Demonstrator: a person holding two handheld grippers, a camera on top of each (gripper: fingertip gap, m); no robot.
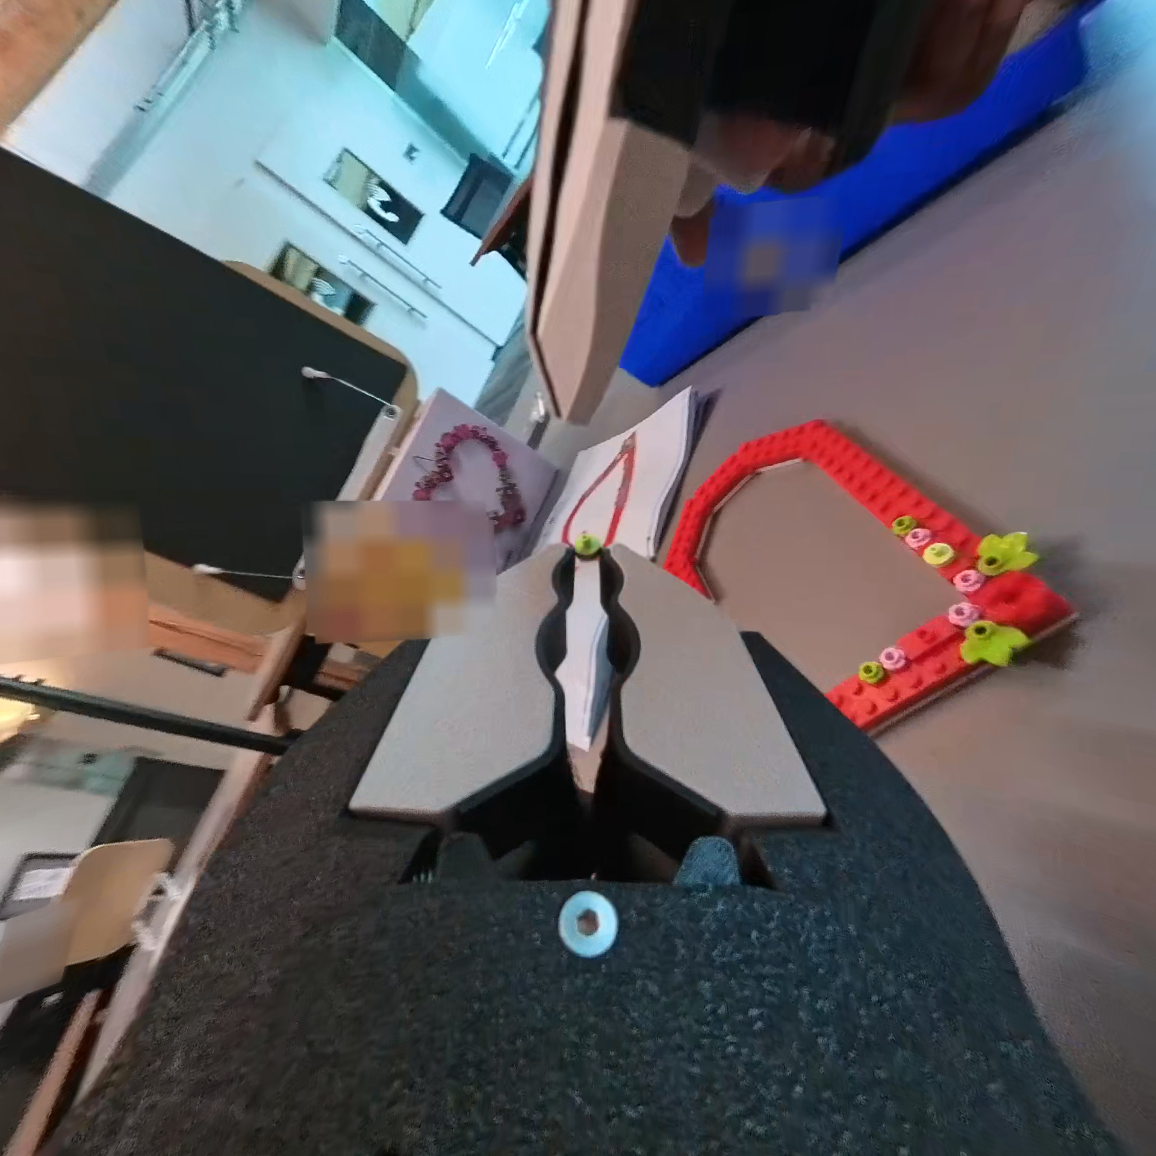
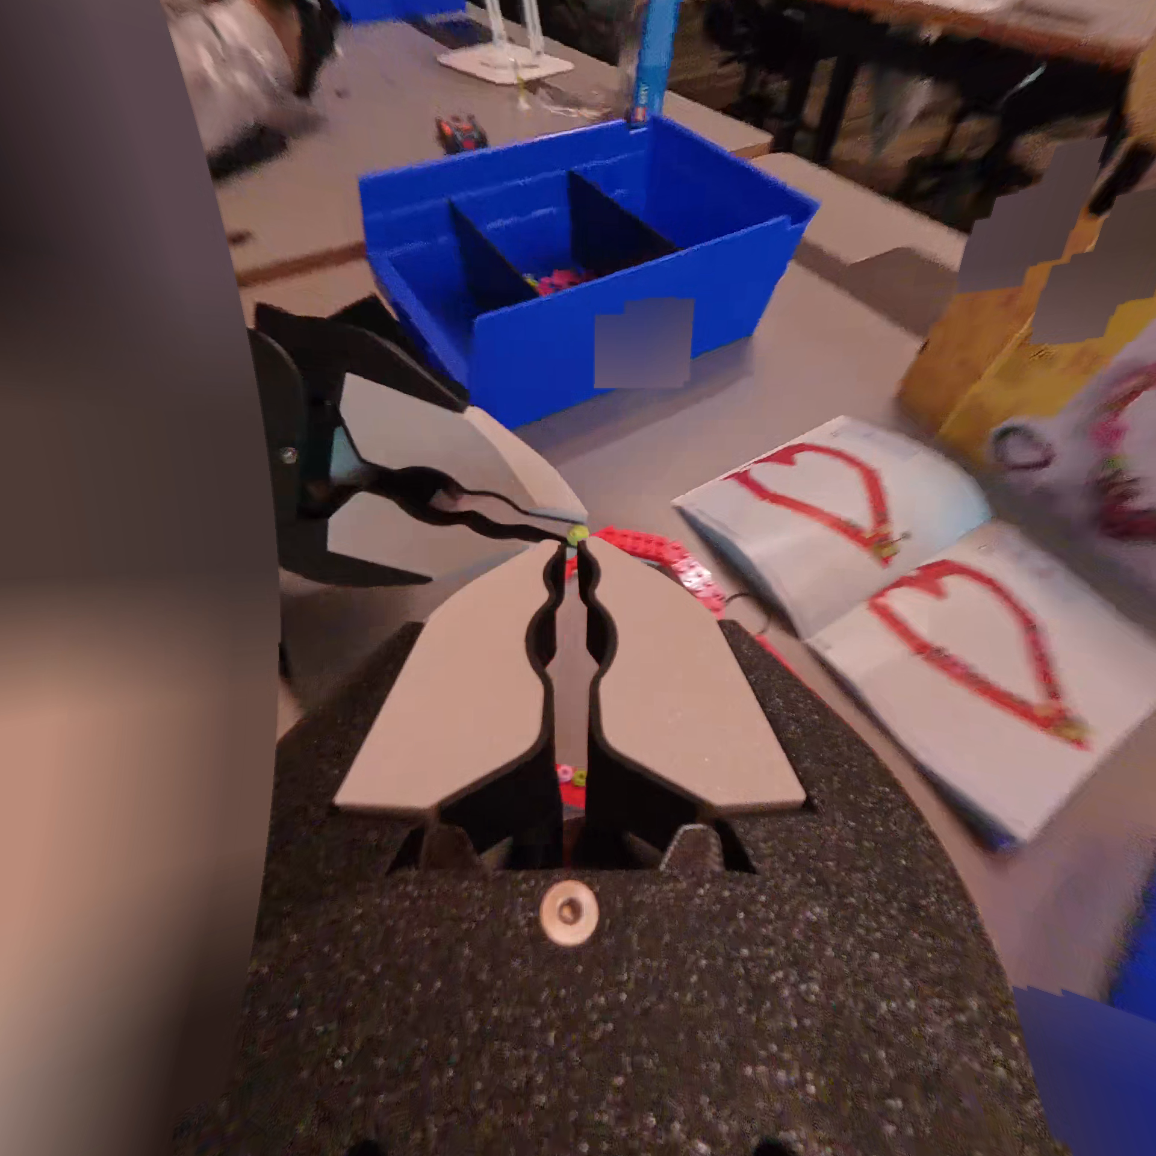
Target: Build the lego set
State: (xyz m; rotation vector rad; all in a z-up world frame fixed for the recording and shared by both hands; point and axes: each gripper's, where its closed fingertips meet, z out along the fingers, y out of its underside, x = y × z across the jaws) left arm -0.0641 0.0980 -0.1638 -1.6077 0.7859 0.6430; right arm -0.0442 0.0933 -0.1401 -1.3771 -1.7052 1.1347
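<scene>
My left gripper [image 1: 586, 553] is shut on a small lime green round piece [image 1: 586, 543], pinched at the very fingertips above the table. In the right wrist view it comes in from the left [image 2: 568, 528], with the lime piece [image 2: 577, 533] just beyond my right gripper's tips. My right gripper [image 2: 572, 549] is shut with only a thin slit, and nothing shows between its tips. It also shows in the left wrist view [image 1: 572, 400], pointing down. The red heart-shaped frame [image 1: 826, 475] lies flat on the table, with pink and lime studs and lime leaves [image 1: 1004, 553] along its lower arm. Part of it shows behind my right fingers [image 2: 663, 557].
An open instruction booklet [image 2: 907, 600] lies right of the frame; it also shows in the left wrist view [image 1: 632, 494]. A blue divided bin [image 2: 550, 363] with loose pieces stands behind. A yellow box [image 2: 988, 375] is at the far right. A small toy car [image 2: 461, 132] sits beyond the bin.
</scene>
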